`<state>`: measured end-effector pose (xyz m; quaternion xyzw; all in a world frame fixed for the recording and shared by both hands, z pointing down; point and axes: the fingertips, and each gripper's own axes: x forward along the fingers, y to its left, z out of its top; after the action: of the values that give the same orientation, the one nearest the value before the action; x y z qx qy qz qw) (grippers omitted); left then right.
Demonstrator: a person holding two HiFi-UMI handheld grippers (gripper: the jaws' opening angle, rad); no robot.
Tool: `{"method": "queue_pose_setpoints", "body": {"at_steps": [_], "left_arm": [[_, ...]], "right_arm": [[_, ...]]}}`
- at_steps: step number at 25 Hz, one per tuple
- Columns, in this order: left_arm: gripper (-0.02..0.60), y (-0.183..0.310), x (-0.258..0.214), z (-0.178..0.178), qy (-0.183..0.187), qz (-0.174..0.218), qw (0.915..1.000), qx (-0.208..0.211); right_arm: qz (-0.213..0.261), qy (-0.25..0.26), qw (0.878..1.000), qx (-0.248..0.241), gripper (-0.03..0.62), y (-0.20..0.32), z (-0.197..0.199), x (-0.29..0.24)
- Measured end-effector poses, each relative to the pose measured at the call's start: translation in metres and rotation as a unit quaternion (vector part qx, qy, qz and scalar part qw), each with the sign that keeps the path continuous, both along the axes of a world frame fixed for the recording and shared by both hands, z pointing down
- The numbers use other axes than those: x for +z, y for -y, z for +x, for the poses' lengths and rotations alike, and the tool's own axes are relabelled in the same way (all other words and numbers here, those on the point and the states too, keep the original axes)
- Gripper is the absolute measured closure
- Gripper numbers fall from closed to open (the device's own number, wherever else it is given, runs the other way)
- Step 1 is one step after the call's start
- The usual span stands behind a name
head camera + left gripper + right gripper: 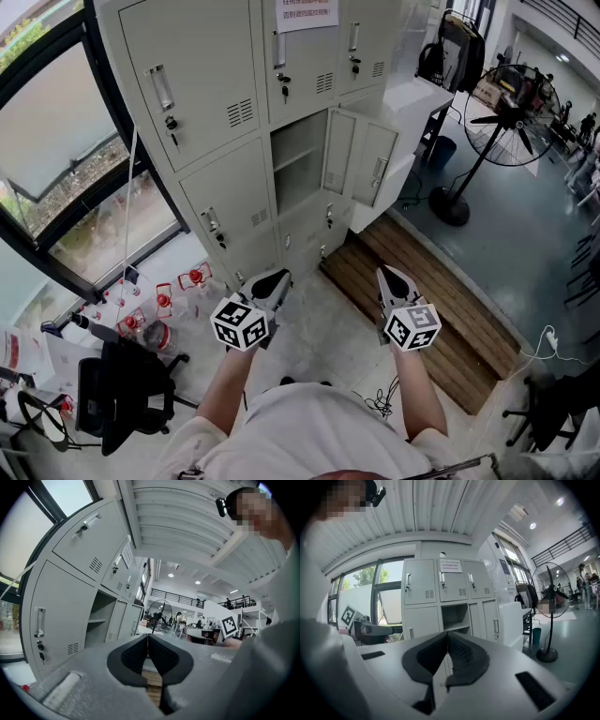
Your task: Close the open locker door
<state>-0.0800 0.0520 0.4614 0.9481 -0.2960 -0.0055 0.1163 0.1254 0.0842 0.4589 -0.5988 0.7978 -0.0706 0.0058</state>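
A grey bank of lockers (234,141) stands ahead of me. Its middle compartment (298,169) is open, with a shelf inside. The open door (339,153) is swung out to the right, beside another door with a handle (373,167). My left gripper (272,281) and right gripper (392,277) are held side by side, well short of the lockers, both shut with nothing between the jaws. In the right gripper view the open compartment (456,617) shows straight ahead; in the left gripper view the compartment (99,618) lies to the left.
A standing fan (502,122) is at the right on the grey floor. A wooden platform (422,291) runs along the floor in front of me. Bottles (164,305) and a black chair (127,389) sit at the left by the window.
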Motion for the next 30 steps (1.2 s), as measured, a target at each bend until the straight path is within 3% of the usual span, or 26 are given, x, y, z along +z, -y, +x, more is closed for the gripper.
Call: {"method": "queue_pose_setpoints", "body": {"at_steps": [30], "left_arm": [[0.566, 0.008, 0.012, -0.003, 0.0, -0.014, 0.9999, 0.004]], "right_arm": [[-0.003, -0.004, 1.0, 0.022, 0.571, 0.007, 0.001, 0.006]]}}
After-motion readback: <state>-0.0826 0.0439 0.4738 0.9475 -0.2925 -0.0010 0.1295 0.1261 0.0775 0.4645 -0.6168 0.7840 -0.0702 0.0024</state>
